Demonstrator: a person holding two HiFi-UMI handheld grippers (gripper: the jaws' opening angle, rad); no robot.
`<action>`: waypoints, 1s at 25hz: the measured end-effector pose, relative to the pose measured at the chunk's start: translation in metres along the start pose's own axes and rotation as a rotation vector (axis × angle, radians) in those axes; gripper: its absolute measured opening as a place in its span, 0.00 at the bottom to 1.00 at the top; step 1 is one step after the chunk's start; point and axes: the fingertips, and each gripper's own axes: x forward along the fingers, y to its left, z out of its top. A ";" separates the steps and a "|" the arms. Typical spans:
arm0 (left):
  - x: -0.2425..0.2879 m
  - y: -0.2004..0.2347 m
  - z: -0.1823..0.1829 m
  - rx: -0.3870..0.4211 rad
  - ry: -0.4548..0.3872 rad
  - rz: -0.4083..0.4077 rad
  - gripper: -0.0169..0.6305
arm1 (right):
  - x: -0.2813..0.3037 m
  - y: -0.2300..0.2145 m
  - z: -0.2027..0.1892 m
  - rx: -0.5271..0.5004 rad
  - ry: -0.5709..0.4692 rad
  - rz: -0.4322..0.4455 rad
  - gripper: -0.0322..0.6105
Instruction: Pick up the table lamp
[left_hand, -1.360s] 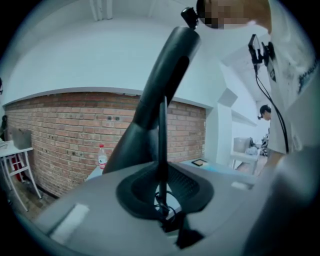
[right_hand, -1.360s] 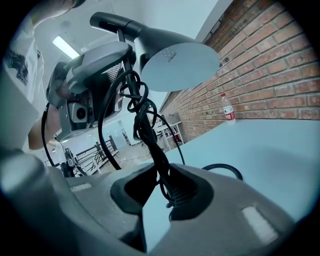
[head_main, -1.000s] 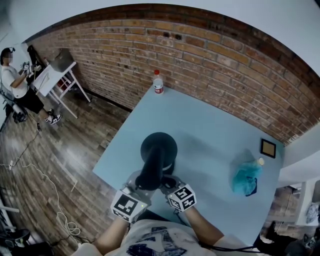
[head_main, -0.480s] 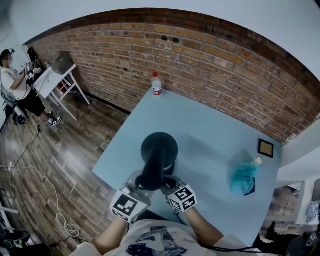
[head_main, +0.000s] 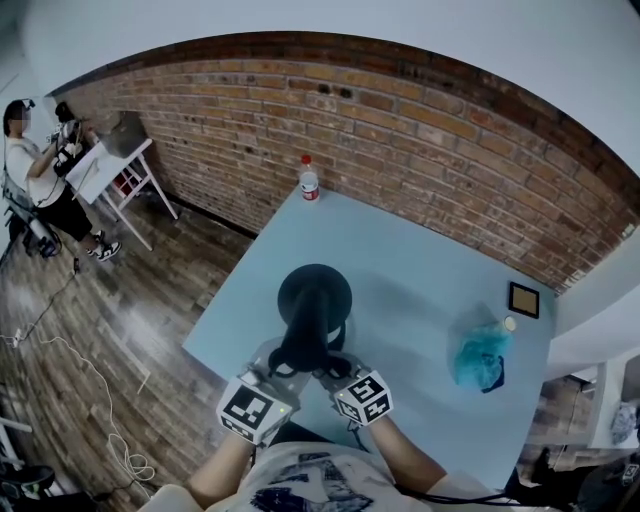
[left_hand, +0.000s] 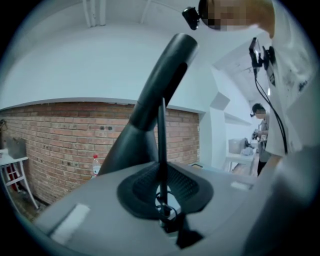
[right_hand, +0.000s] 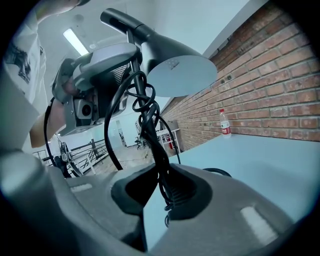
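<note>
Head view looks down; gripper views closely share the lamp (head_main: 311, 312)

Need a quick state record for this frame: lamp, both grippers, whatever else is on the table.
lamp: black, near edge of table, between both grippers
left gripper: shut on the lamp's thin stem
right gripper: shut on the stem where the cord winds round it
lifted: cannot tell
table: blue, by brick wall
bottle: upright, far corner
bag: teal, right side
frame: small, dark, flat, beyond the bag
</note>
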 end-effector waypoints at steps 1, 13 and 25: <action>0.000 -0.001 0.000 0.018 -0.002 -0.005 0.08 | -0.001 0.000 0.002 -0.002 -0.003 -0.001 0.15; -0.004 -0.014 0.015 0.054 -0.019 -0.013 0.07 | -0.015 0.005 0.013 -0.034 -0.025 -0.015 0.14; -0.003 -0.020 0.022 0.064 -0.021 -0.010 0.07 | -0.022 0.005 0.018 -0.044 -0.032 -0.012 0.14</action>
